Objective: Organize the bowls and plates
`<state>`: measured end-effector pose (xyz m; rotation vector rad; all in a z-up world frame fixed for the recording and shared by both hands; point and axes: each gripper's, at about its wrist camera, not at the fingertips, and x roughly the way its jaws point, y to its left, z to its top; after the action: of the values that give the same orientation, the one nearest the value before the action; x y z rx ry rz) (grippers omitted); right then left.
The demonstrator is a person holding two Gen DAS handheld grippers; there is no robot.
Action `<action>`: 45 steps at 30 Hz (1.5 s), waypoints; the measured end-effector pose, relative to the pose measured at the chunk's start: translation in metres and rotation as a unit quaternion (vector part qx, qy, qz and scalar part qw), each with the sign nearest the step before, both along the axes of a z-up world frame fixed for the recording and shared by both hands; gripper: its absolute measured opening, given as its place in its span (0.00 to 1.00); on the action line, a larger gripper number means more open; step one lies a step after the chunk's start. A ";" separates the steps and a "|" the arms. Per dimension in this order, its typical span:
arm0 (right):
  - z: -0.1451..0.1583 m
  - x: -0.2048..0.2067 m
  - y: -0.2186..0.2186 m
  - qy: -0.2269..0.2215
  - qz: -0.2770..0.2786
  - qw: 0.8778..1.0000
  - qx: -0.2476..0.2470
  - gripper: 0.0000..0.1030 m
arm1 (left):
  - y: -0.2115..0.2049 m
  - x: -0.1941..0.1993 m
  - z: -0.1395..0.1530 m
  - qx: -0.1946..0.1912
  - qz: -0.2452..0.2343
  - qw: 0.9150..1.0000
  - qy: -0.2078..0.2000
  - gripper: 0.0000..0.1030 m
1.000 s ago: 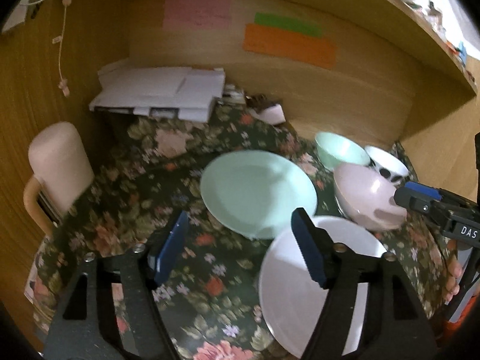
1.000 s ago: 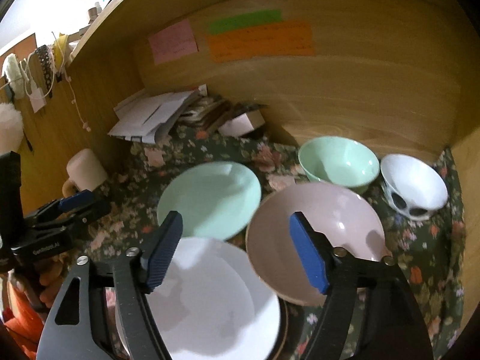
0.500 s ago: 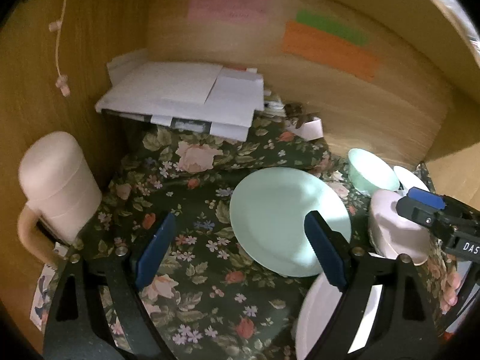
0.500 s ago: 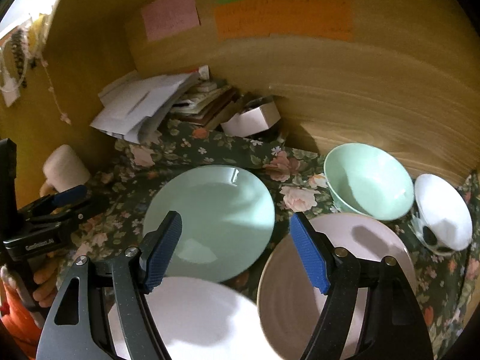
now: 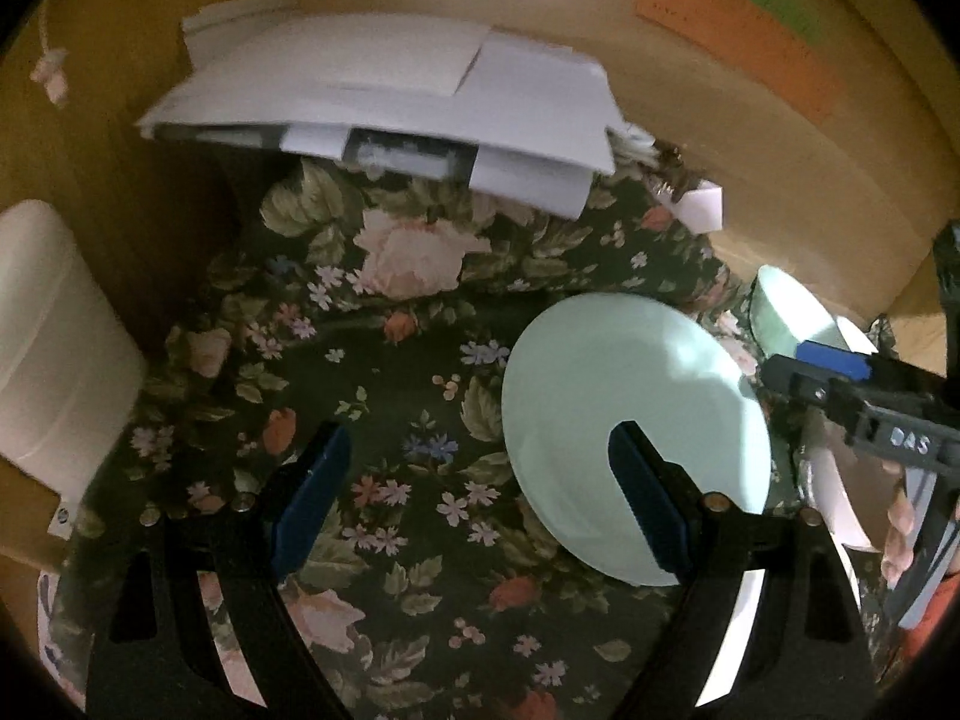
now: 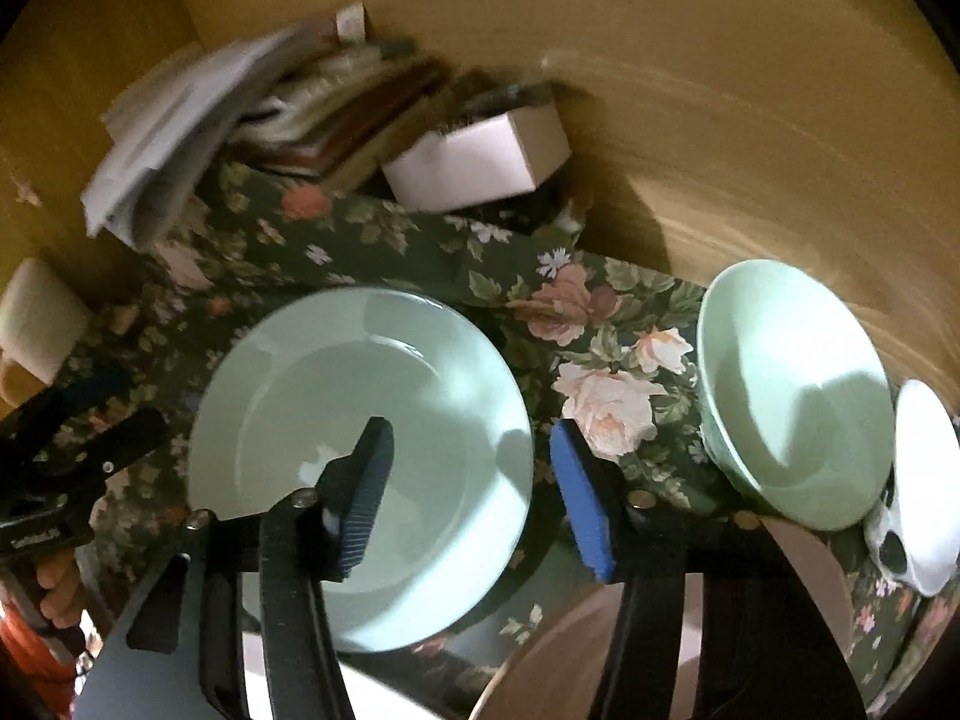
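Observation:
A mint green plate (image 6: 360,456) lies on the floral cloth (image 5: 384,372) and also shows in the left wrist view (image 5: 630,420). My right gripper (image 6: 474,492) is open with its fingers straddling the plate's right rim, left finger over the plate. My left gripper (image 5: 480,498) is open and empty over the cloth, its right finger above the plate's left part. A mint bowl (image 6: 786,396), a white patterned bowl (image 6: 924,480), a pink bowl (image 6: 600,660) and a white plate (image 5: 738,642) lie nearby.
A stack of papers (image 5: 384,96) and a small white box (image 6: 480,162) sit at the back against the wooden wall (image 6: 720,120). A cream mug (image 5: 54,348) stands at the left.
Both grippers moved forward and down toward the mint plate. The right gripper shifted left from the pink bowl to the plate's rim. Both stayed open.

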<state>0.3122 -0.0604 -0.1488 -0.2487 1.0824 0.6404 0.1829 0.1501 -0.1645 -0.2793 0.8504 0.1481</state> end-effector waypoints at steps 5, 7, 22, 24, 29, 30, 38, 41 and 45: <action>-0.014 0.013 0.013 0.026 0.006 0.999 -0.036 0.41 | 0.001 0.012 -0.010 -0.005 -0.011 1.000 0.020 0.86; -0.018 0.016 0.017 0.034 0.009 0.998 -0.048 0.41 | 0.003 0.015 -0.013 -0.007 -0.014 1.000 0.024 0.86; -0.028 0.000 0.036 0.063 0.034 0.996 -0.061 0.33 | 0.009 0.014 -0.018 -0.010 -0.032 0.999 0.023 0.78; -0.027 -0.009 0.042 0.063 0.042 0.996 -0.054 0.33 | 0.014 0.006 -0.017 -0.010 -0.028 0.999 0.024 0.72; -0.027 -0.036 0.057 0.070 0.062 0.995 -0.025 0.32 | 0.029 -0.004 -0.021 -0.014 -0.014 0.999 0.040 0.65; -0.026 -0.040 0.059 0.069 0.066 0.995 -0.020 0.32 | 0.032 -0.006 -0.022 -0.014 -0.011 0.999 0.043 0.62; -0.034 -0.058 0.069 0.073 0.069 0.995 0.014 0.33 | 0.049 -0.018 -0.023 -0.006 -0.008 0.998 0.054 0.51; -0.032 -0.058 0.070 0.064 0.070 0.995 0.016 0.33 | 0.051 -0.019 -0.023 -0.011 -0.010 0.998 0.055 0.48; -0.032 -0.058 0.065 0.060 0.072 0.995 0.018 0.33 | 0.049 -0.019 -0.024 -0.008 -0.012 0.998 0.056 0.47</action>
<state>0.2544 0.0047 -0.1803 -0.2615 1.1750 0.8118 0.1638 0.1991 -0.1885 -0.2784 0.9670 0.1355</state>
